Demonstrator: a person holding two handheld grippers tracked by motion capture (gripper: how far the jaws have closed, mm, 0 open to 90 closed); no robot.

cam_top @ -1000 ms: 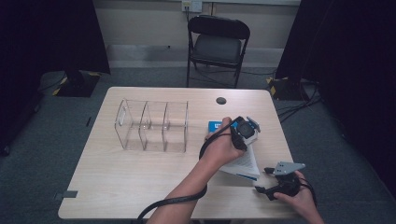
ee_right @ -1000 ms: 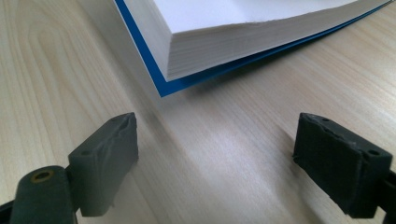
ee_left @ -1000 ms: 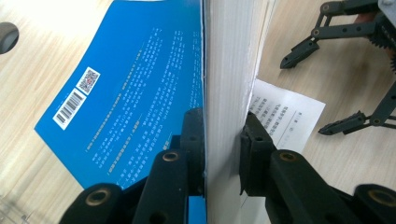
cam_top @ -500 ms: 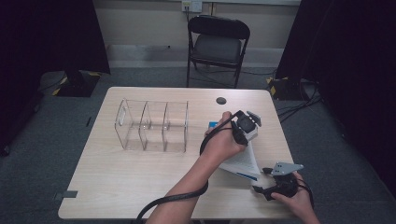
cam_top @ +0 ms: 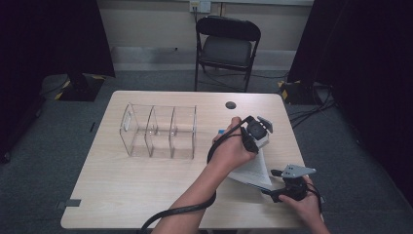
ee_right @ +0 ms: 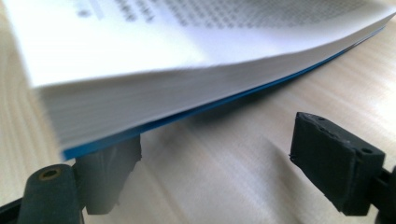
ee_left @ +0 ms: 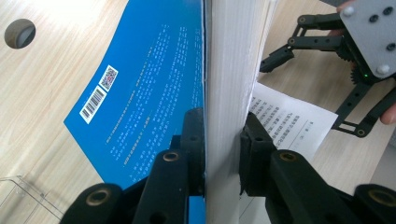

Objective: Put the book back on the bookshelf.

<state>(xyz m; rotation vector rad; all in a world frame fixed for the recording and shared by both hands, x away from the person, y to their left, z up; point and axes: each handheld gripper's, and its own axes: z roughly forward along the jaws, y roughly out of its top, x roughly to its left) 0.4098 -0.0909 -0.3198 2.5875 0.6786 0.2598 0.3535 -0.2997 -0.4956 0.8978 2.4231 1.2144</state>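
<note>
Right of centre in the high view, our left gripper (ee_left: 223,154) clamps the book (ee_left: 154,84) by its page block, lifting that edge. Our right gripper (ee_right: 224,172) gapes wide beneath its lower corner on the surface (cam_top: 146,185).

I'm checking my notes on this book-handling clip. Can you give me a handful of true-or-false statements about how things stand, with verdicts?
1. The left claw is shut on the book. True.
2. The right claw grips the book's pages. False: its jaws stand open at the book's lower edge, one under the cover, the other apart from it.
3. The book has a blue cover with a barcode. True.
4. The clear organizer holds the book in its middle compartment. False: its compartments look empty; the book is to its right.
5. A black folding chair stands beyond the table. True.
</note>
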